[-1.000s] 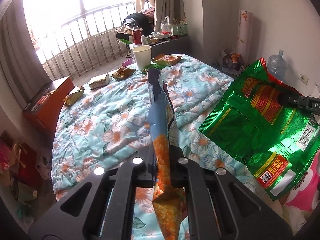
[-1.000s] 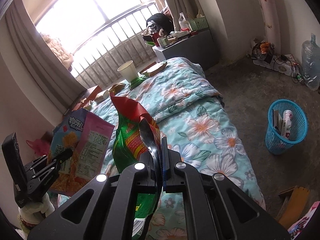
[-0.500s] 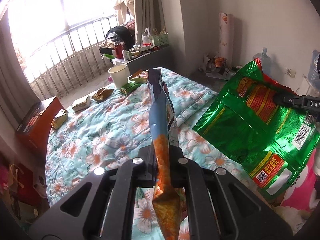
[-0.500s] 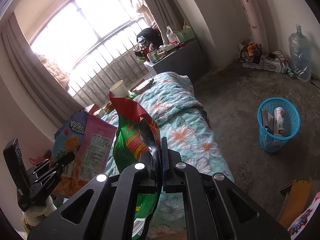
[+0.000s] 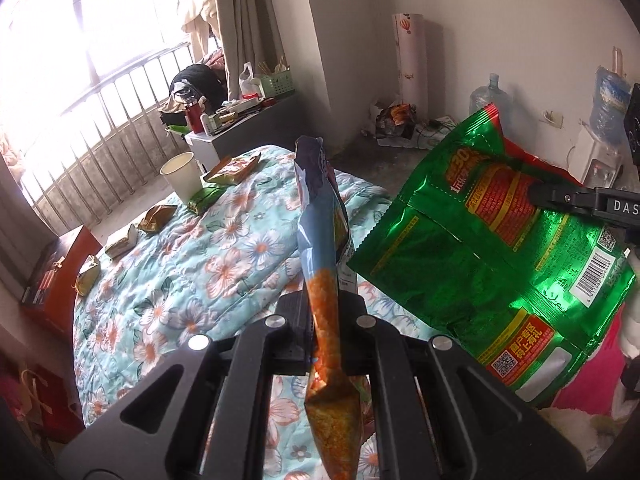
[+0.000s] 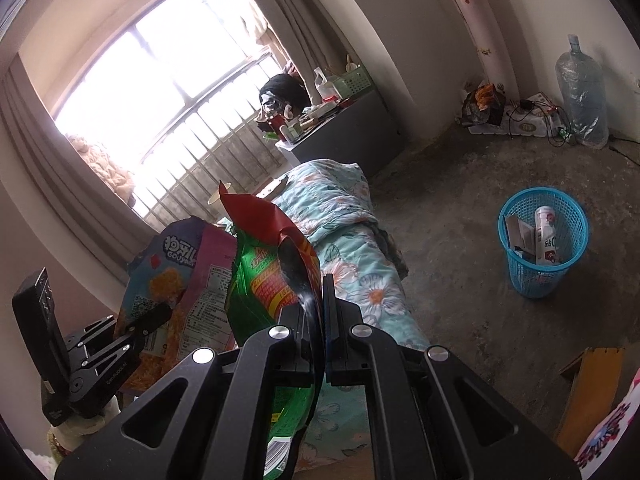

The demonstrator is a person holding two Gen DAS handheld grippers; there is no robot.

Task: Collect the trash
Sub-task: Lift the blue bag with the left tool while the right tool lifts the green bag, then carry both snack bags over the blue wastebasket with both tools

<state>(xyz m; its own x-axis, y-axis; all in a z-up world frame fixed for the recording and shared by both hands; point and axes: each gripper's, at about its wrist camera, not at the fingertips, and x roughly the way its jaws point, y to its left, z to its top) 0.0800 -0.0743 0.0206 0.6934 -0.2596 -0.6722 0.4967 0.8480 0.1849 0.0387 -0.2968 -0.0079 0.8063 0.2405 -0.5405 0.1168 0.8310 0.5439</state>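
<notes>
My left gripper (image 5: 325, 308) is shut on a blue and orange snack bag (image 5: 320, 216), held upright above the floral bed (image 5: 180, 264). My right gripper (image 6: 318, 304) is shut on a green and red snack bag (image 6: 264, 276). The green bag also shows at the right of the left wrist view (image 5: 492, 248). The blue bag and left gripper show at the left of the right wrist view (image 6: 180, 280). A blue mesh trash basket (image 6: 542, 240) with a bottle and cartons stands on the floor to the right of the bed. Several small wrappers (image 5: 158, 216) and a paper cup (image 5: 182, 176) lie on the bed's far end.
A grey cabinet (image 6: 348, 132) with clutter stands by the barred window. A water jug (image 6: 582, 96), a rolled poster (image 6: 484, 40) and a cable pile (image 6: 516, 116) line the far wall. A red box (image 5: 56, 272) sits left of the bed. A wooden piece (image 6: 592, 392) is at lower right.
Both grippers have swung right and lifted with their bags. The bed has dropped lower and left in view, and the blue basket now sits nearer the right wrist view's middle.
</notes>
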